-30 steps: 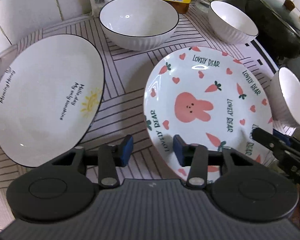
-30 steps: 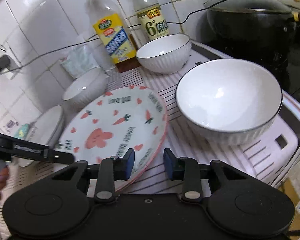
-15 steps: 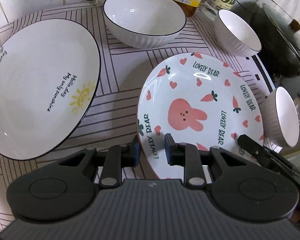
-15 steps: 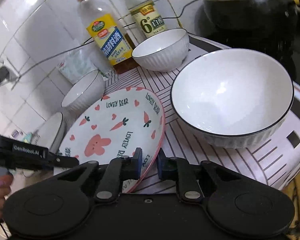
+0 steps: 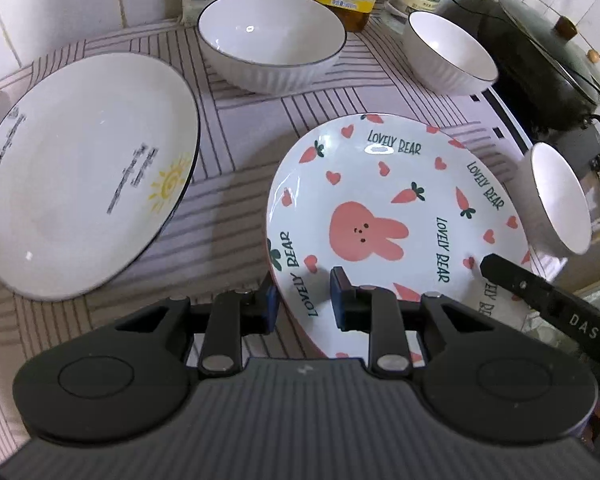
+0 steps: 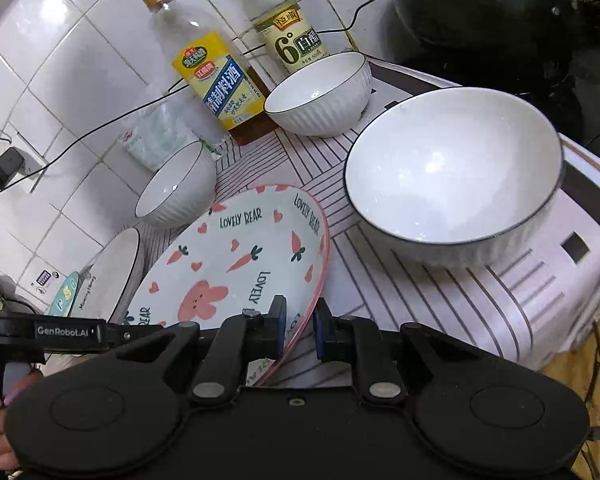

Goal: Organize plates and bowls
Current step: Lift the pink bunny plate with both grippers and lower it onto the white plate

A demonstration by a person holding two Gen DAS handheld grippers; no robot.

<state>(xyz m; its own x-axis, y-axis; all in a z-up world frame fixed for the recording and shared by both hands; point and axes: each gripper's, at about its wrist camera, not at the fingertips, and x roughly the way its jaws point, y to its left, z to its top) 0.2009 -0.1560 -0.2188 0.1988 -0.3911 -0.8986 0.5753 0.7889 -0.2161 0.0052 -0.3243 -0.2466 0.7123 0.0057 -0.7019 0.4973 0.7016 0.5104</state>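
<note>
You had both grippers, left (image 5: 302,298) & right (image 6: 299,328), straddling the bunny plate (image 5: 396,216) rim on the striped mat (image 5: 236,148), jaws not visibly clamped; uneven lift w/ thin bite could've tipped it into the bowl (image 6: 454,168) nearby.

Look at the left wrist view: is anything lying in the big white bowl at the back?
No: the big white bowl shows only its bare glossy inside.

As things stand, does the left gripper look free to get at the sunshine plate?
Probably not yet: the left gripper straddles the rim of the bunny plate, as does the right gripper. The sunshine plate lies uncovered to its left, with bare mat between.
</note>
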